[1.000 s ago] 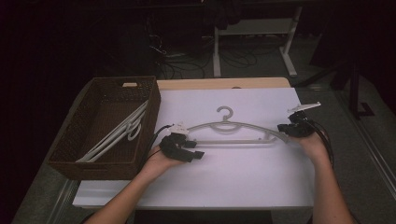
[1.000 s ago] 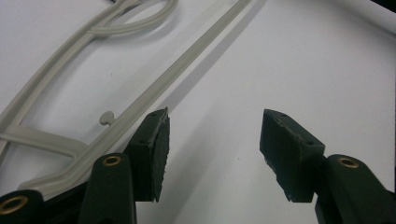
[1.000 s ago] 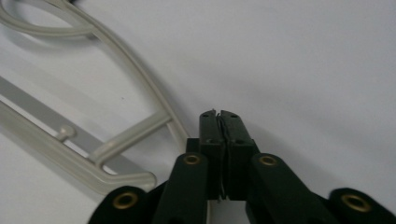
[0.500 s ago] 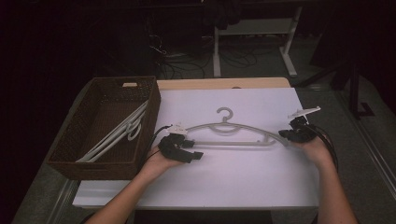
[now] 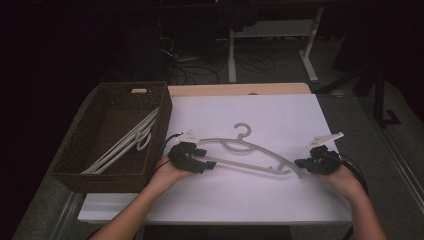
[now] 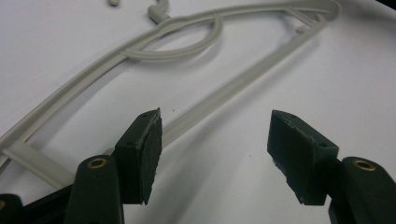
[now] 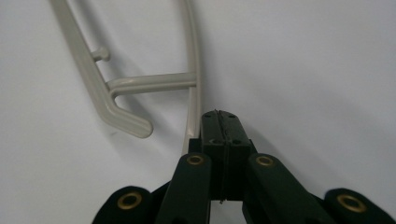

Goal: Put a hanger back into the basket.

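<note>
Mid-step: dragging grey hanger (image 5: 250, 156) across counter (image 5: 280, 115). Right gripper (image 5: 306, 165) jaws pressed together, seemingly pinching hanger's end; left gripper (image 5: 204, 159) jaws just spreading, empty. Next: toward basket (image 5: 107, 172).

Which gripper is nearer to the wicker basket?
Left. The left gripper sits just beside the basket; the right gripper is across the table at the hanger's far end.

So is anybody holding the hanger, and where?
Neither grips it. The right gripper, shut, presses beside the grey hanger end; the left gripper is open.
</note>
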`<state>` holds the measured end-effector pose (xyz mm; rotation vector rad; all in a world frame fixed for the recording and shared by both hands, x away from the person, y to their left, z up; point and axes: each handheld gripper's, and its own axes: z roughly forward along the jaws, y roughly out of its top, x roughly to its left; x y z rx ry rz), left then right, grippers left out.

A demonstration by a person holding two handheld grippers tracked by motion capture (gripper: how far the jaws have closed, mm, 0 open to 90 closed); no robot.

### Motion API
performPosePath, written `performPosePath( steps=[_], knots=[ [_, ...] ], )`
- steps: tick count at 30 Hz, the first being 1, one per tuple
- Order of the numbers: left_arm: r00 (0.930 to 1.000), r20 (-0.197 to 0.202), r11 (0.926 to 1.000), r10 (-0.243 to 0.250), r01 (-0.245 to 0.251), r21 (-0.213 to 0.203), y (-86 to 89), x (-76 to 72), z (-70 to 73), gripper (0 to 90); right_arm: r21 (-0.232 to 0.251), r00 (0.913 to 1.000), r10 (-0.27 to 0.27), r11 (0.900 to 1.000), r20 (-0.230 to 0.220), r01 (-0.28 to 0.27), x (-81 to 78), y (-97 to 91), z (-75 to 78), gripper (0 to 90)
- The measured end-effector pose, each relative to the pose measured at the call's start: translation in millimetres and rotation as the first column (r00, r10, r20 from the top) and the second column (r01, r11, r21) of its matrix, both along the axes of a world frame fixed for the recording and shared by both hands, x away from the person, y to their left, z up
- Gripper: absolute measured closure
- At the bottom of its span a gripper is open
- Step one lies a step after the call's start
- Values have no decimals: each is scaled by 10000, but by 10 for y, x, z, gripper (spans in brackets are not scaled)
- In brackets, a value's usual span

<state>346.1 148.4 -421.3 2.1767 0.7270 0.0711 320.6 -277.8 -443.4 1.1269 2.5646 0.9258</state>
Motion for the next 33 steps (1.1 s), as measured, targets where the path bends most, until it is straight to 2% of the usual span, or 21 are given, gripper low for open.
performPosePath(
  steps=[5,11,13,14,16,18,19,21,23,25,30,33],
  knots=[
    [9999,61,9998,147,-148,150,19,8,-1,355,-69,9962,866,9962,-62,-867,-226,194,17,888],
    [9993,71,9989,363,-365,306,33,23,-6,361,-21,9818,1880,9821,-259,-1881,-445,411,25,887],
    [9987,182,9977,484,-492,467,35,35,-2,388,-62,9800,1988,9800,-136,-1989,-472,460,33,885],
    [9980,261,9966,584,-598,561,33,43,2,431,-9,9812,1931,9812,9,-1931,-474,473,52,849],
    [9940,574,9910,933,-983,907,27,77,14,563,295,9864,1603,9865,349,-1614,-464,486,108,787],
    [9908,585,9862,1219,-1275,1059,26,150,24,667,648,9882,1320,9884,779,-1372,-451,512,165,669],
    [9878,665,9822,1406,-1476,1160,19,187,31,716,810,9889,1174,9889,915,-1249,-436,527,185,667],
    [9822,825,9737,1686,-1790,1407,-2,262,33,799,966,9881,1155,9874,1014,-1254,-417,575,211,563],
    [9793,800,9650,1861,-1975,1726,-31,347,8,863,1048,9887,1029,9879,1090,-1144,-396,626,217,502],
    [9760,718,9551,2055,-2160,2028,-59,428,-33,898,971,9889,940,9897,1149,-1053,-384,668,215,454],
    [9735,632,9339,2197,-2286,2749,-117,527,-165,900,934,9891,841,9910,1208,-957,-379,688,192,397],
    [9699,619,9297,2354,-2433,2764,-113,574,-221,900,898,9900,740,9923,1200,-851,-378,669,172,379]
  ],
)
